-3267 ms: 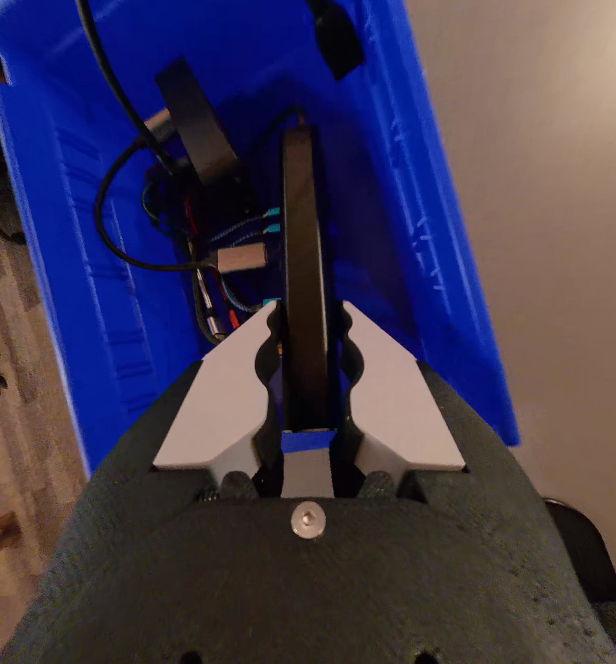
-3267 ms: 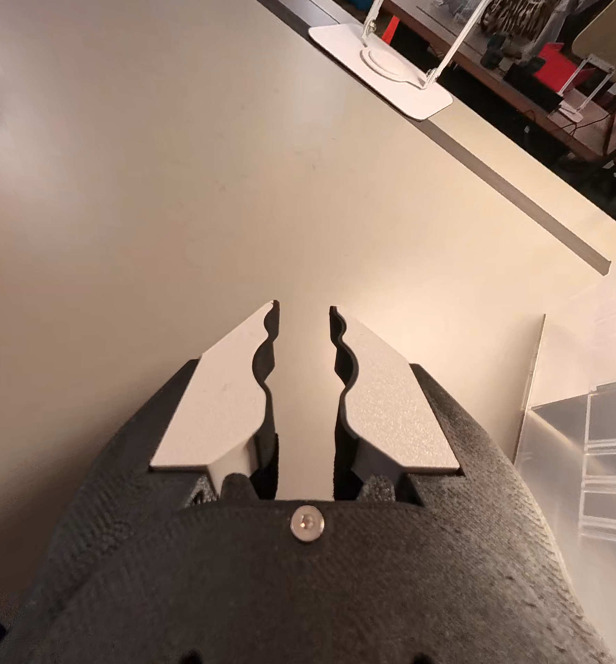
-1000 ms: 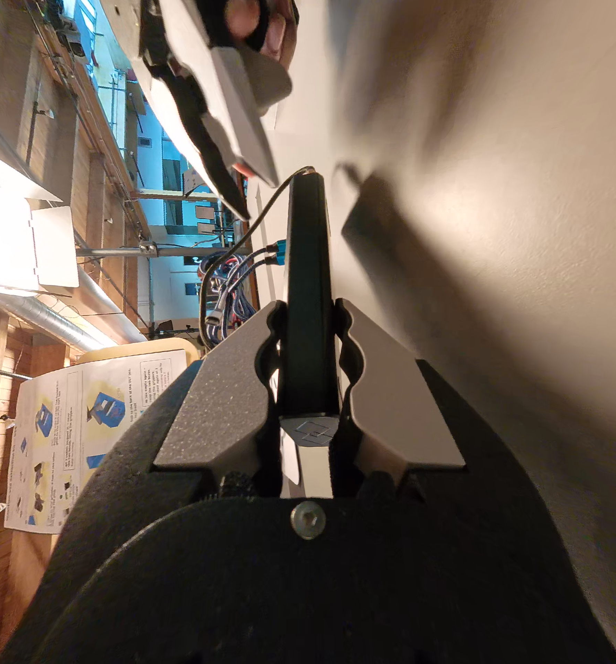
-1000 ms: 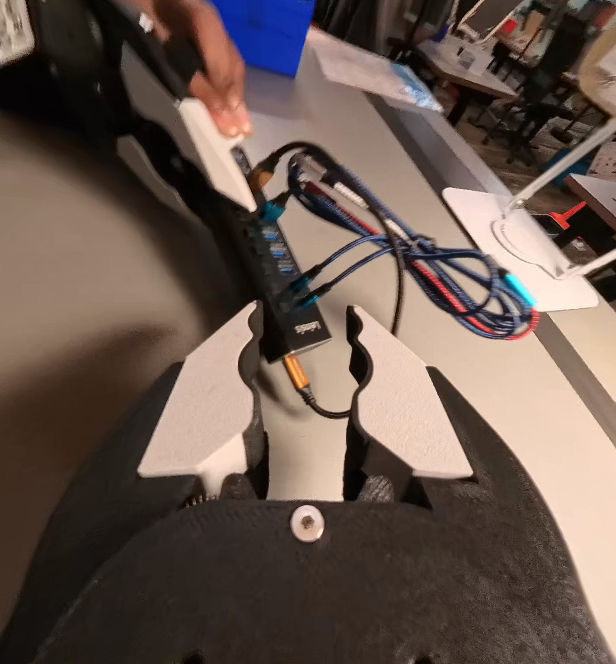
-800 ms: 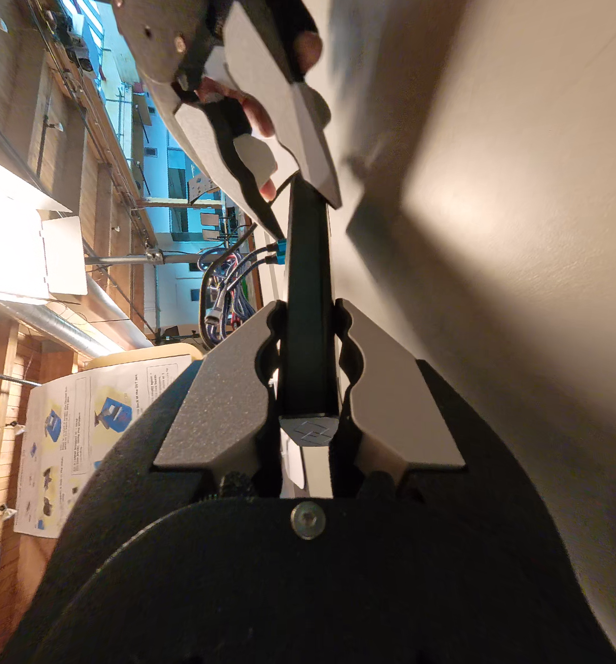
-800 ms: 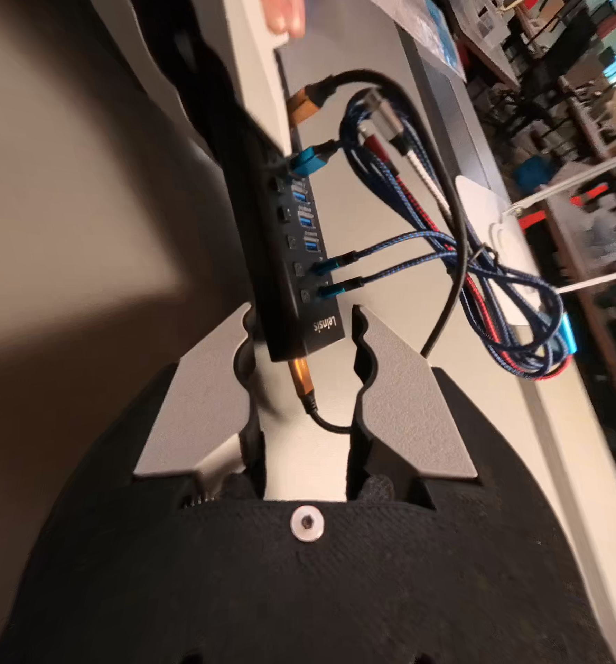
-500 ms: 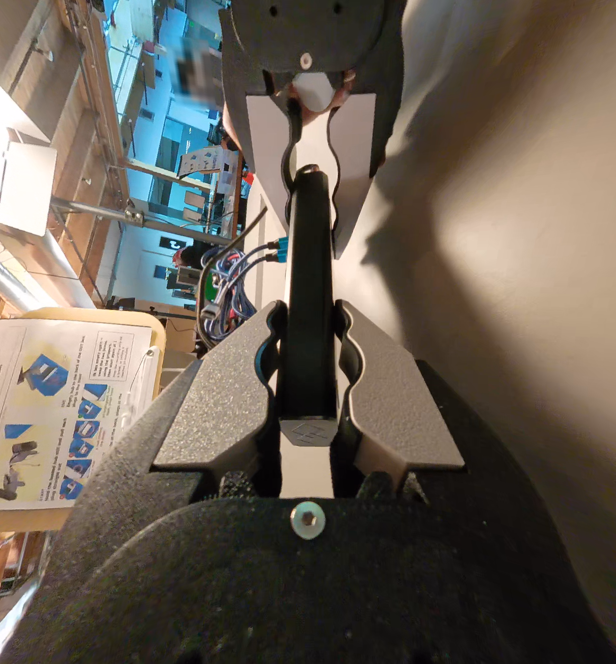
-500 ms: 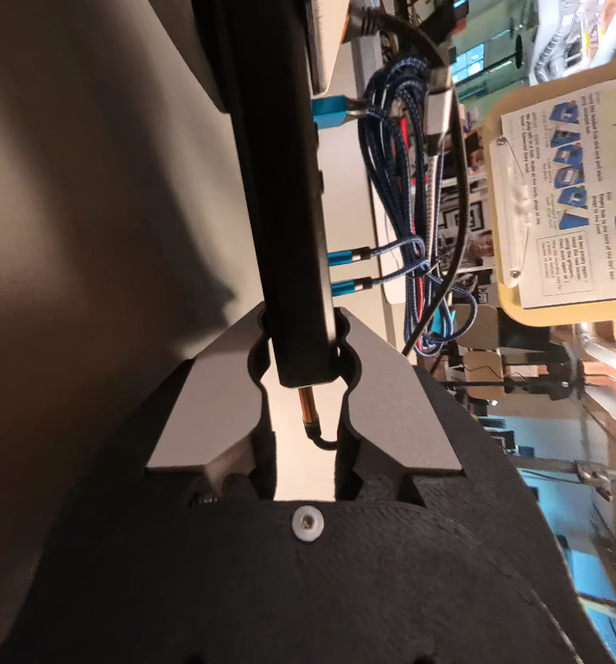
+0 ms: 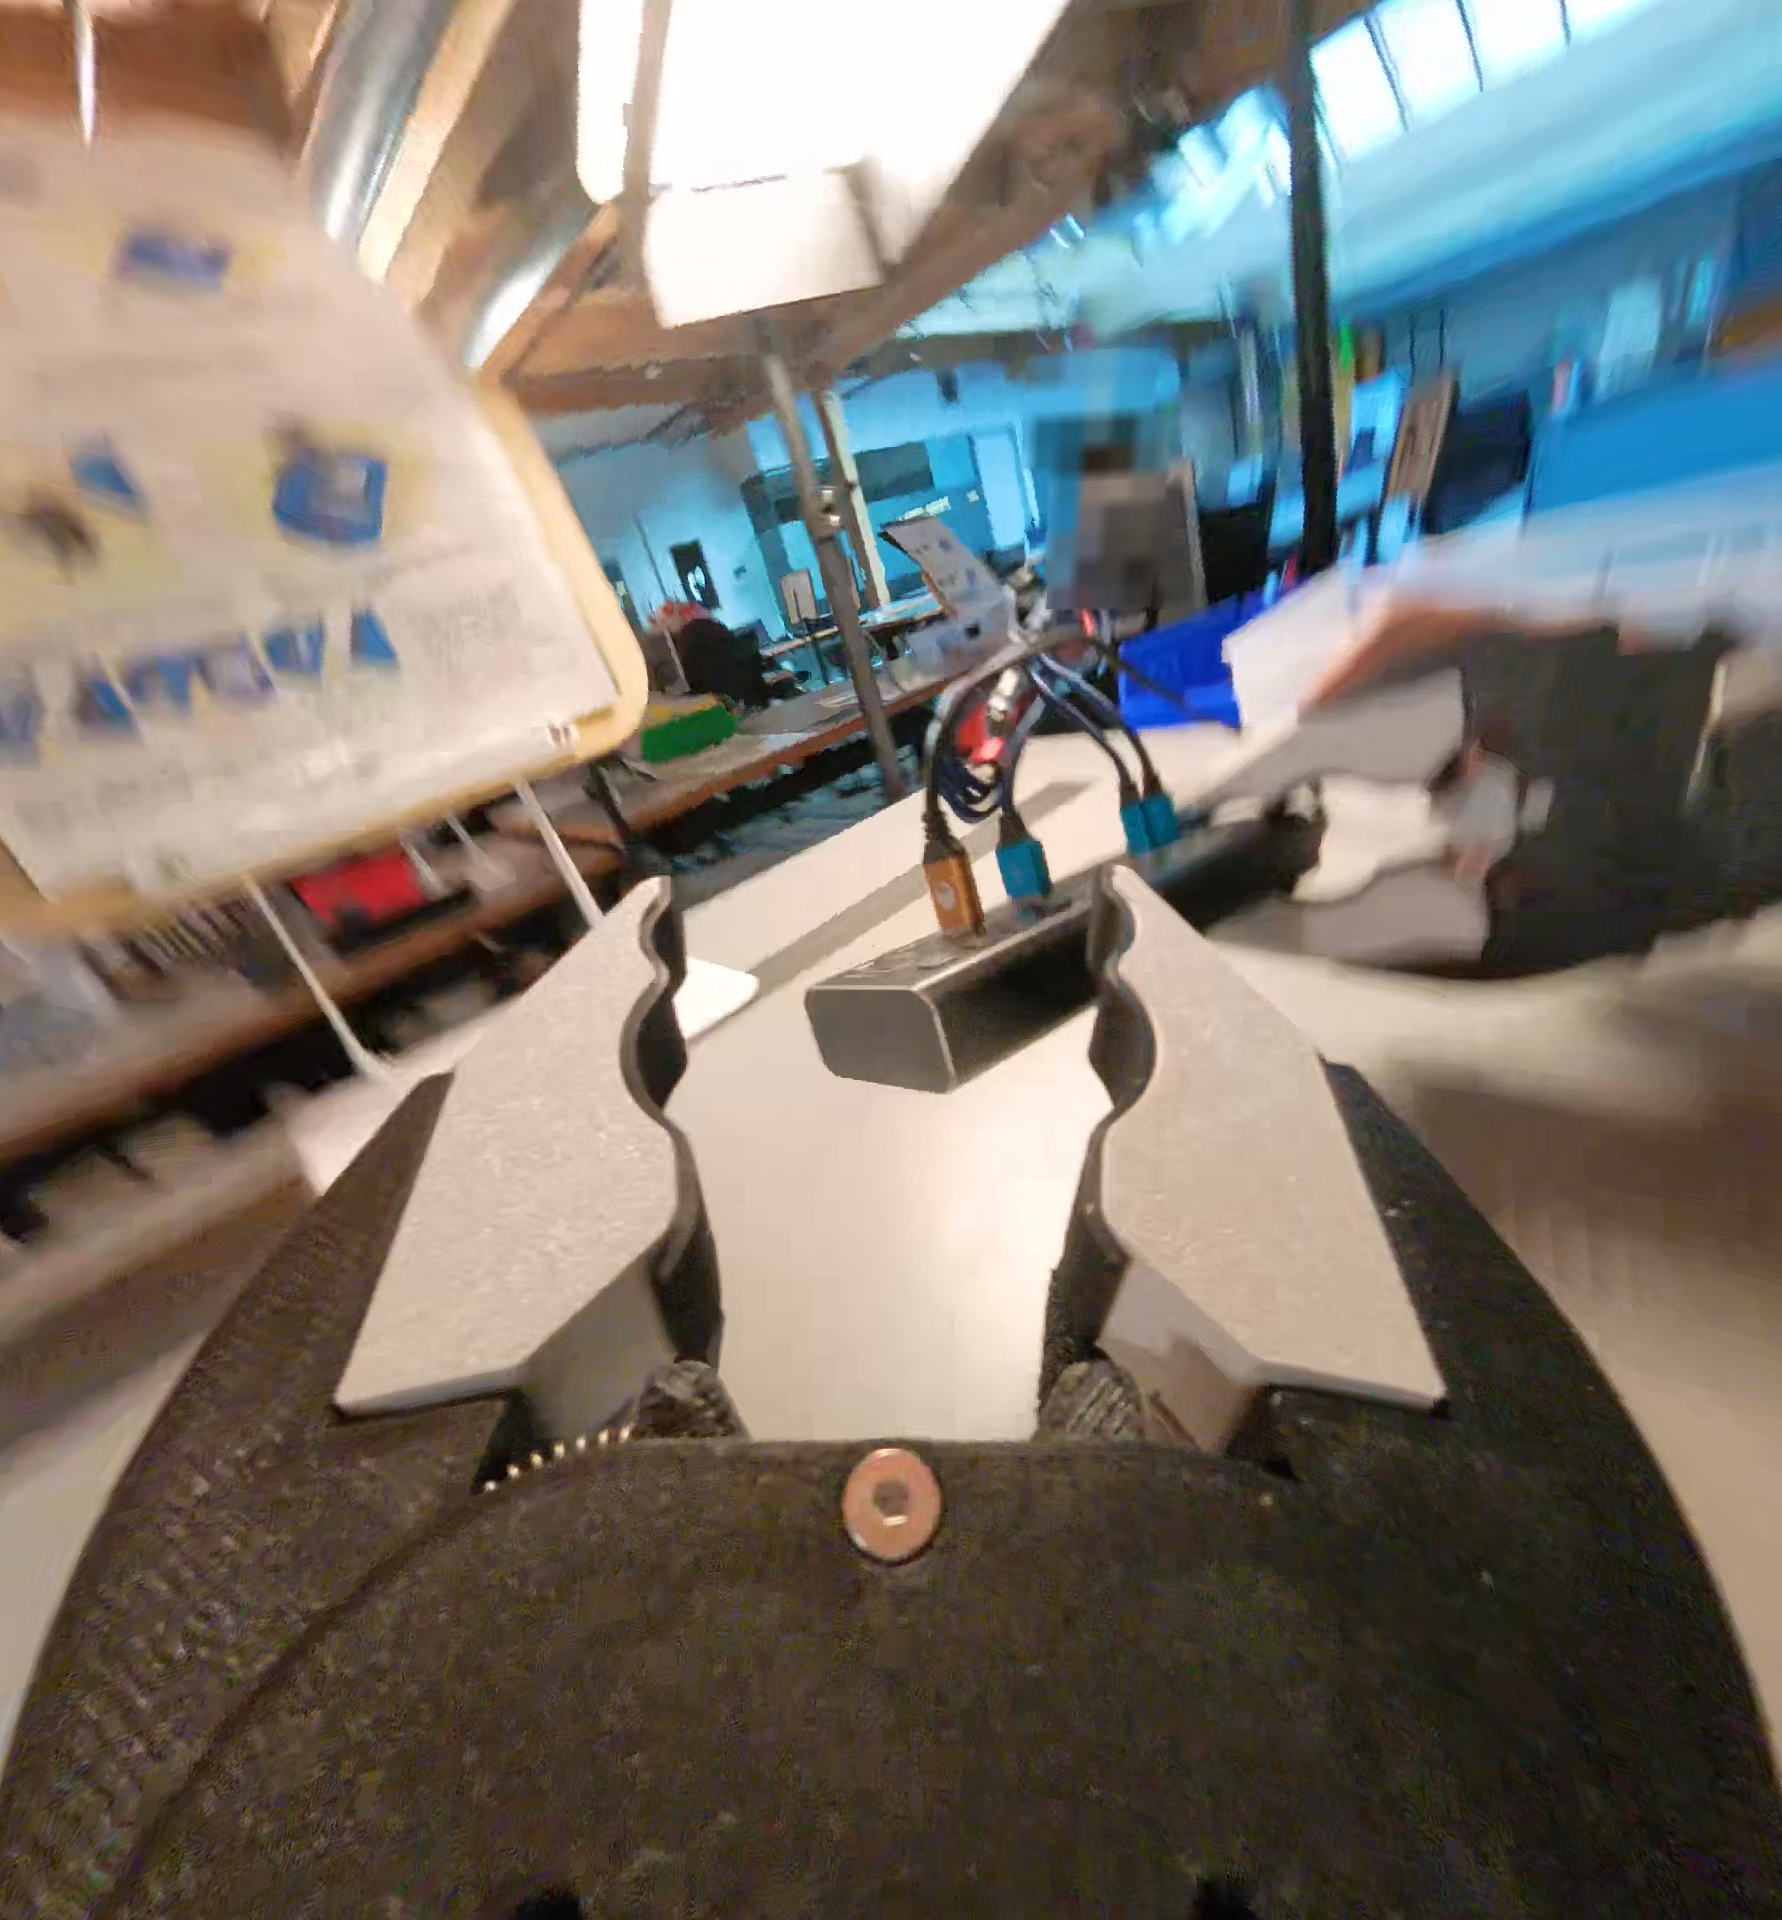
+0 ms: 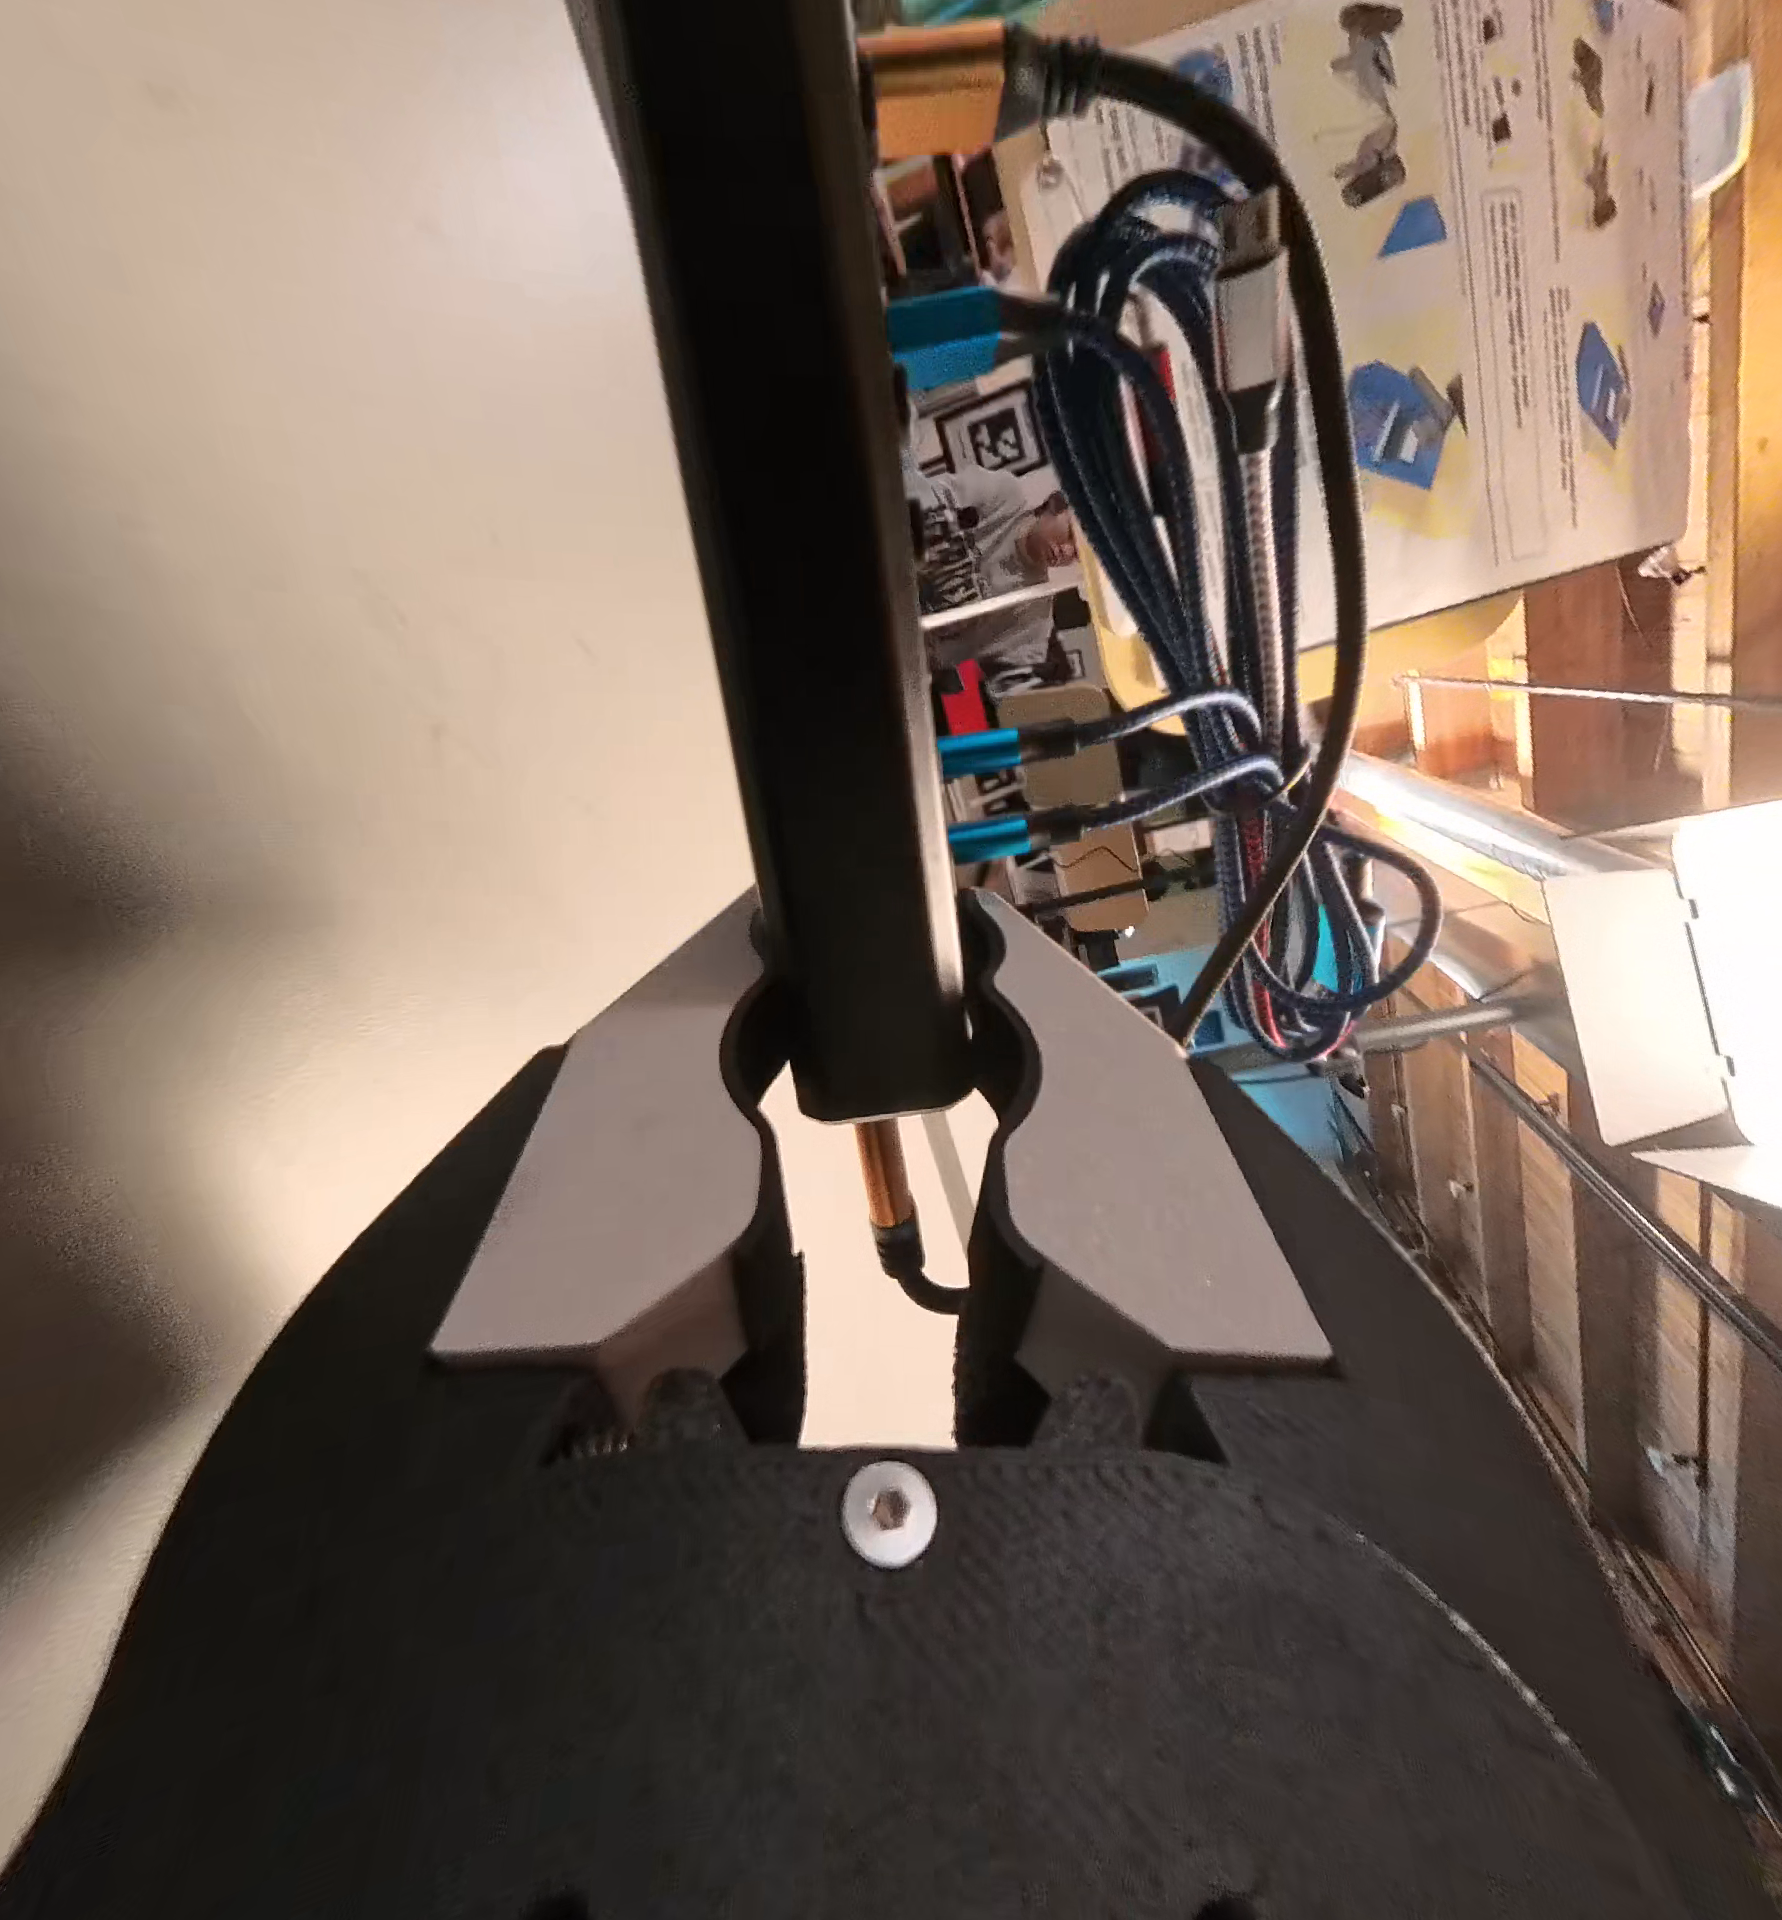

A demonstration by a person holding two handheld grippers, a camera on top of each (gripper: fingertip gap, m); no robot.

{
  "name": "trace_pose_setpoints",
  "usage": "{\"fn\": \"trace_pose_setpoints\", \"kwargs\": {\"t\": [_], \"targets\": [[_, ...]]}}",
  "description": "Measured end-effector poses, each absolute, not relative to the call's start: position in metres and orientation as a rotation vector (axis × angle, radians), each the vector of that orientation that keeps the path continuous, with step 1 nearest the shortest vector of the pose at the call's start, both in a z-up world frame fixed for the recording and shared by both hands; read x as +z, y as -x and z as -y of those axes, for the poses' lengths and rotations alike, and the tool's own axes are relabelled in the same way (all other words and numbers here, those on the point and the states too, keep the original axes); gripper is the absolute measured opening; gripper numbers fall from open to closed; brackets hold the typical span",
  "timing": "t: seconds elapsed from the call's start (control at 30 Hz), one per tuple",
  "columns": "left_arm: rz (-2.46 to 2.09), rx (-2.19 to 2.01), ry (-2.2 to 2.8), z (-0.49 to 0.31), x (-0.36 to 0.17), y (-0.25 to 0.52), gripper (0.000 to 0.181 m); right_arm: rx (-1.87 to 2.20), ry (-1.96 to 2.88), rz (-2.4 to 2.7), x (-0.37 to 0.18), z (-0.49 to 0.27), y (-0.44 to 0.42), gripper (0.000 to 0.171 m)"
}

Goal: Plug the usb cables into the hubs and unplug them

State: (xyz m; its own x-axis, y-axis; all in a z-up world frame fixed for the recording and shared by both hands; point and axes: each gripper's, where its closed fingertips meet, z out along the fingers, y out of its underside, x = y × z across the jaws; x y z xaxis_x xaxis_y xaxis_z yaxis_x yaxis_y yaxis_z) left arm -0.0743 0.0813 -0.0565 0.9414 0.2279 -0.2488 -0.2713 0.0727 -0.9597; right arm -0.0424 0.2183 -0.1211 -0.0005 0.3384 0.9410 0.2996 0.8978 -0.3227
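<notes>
A long black USB hub [image 9: 928, 1013] lies on the pale table [image 9: 866, 1247]. An orange plug [image 9: 954, 888] and several blue plugs [image 9: 1022, 868] sit in its ports. My left gripper [image 9: 887, 904] is open and empty, just short of the hub's near end. My right gripper [image 10: 871, 914] is shut on the hub's [image 10: 814, 623] other end. A copper barrel plug [image 10: 882, 1174] pokes out between its fingers. The orange plug [image 10: 934, 99], the blue plugs [image 10: 944, 338] and a bundle of braided cables [image 10: 1178, 416] hang off the hub's side. In the left wrist view the right gripper is a blur at the far right.
A clipboard with an instruction sheet [image 9: 222, 520] stands at the left on a wire stand; it also shows in the right wrist view [image 10: 1489, 260]. A lamp [image 9: 762, 156] hangs above. A blue bin [image 9: 1178, 675] sits behind the hub, with other workbenches beyond.
My left gripper has let go of the hub, opened, pulled back and turned level. My right gripper stays shut on the hub's other end.
</notes>
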Motion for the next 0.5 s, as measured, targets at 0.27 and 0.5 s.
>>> {"fn": "trace_pose_setpoints", "kwargs": {"t": [0.27,0.5], "targets": [[0.616,-0.625,1.335,-0.105,-0.086,0.064,0.092,0.001,0.556,1.51,-0.11,-0.197,0.05,0.029],[0.78,-0.852,1.248,-0.113,-0.099,0.053,0.065,-0.047,0.445,1.501,-0.117,-0.152,0.062,0.03]]}}
